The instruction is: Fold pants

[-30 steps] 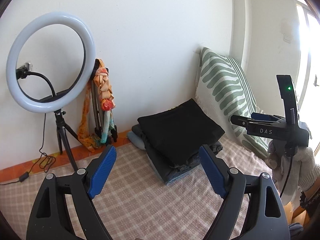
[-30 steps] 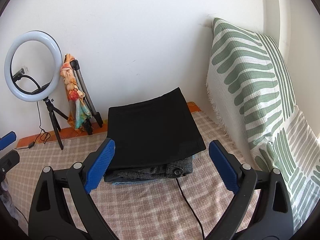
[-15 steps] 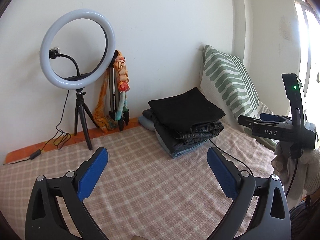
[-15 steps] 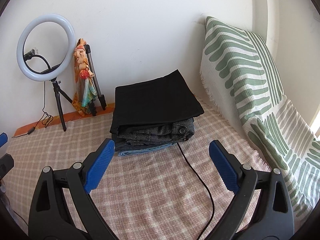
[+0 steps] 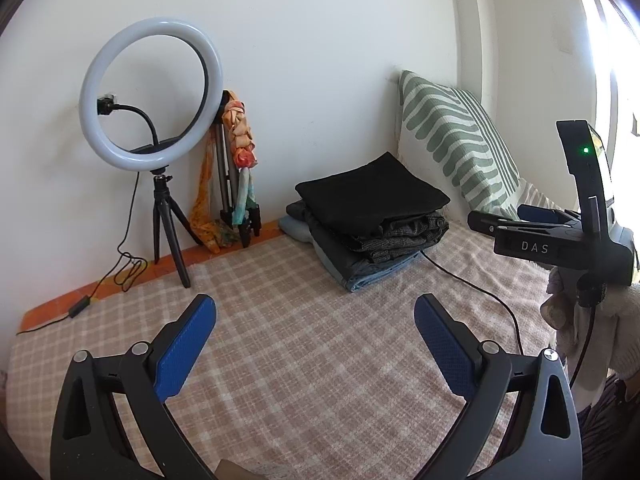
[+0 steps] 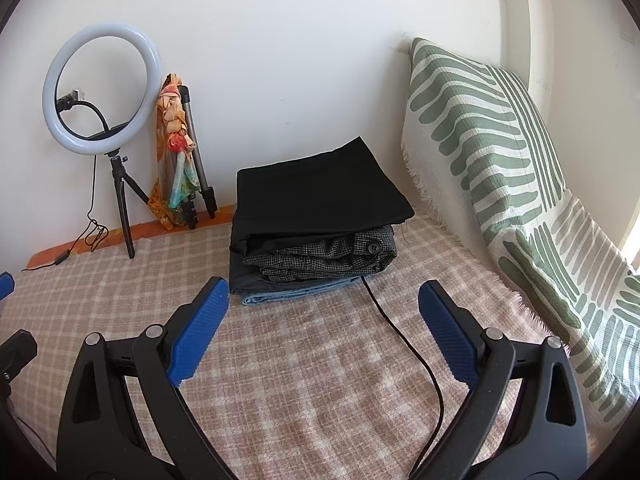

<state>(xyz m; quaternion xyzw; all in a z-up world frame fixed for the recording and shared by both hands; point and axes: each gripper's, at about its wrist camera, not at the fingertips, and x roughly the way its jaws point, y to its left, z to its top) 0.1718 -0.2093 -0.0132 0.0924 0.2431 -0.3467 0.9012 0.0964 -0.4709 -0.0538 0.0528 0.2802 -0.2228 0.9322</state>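
Folded pants stacked at the wall, both grippers empty above the blanket

The left gripper (image 5: 314, 342) has just been spreading its jaws, nothing between them; the right gripper (image 6: 322, 322) also stands wide apart. The stack of folded pants (image 6: 316, 232) lies on the checked blanket (image 6: 304, 380), beside the striped pillow (image 6: 492, 128), black pair on top.
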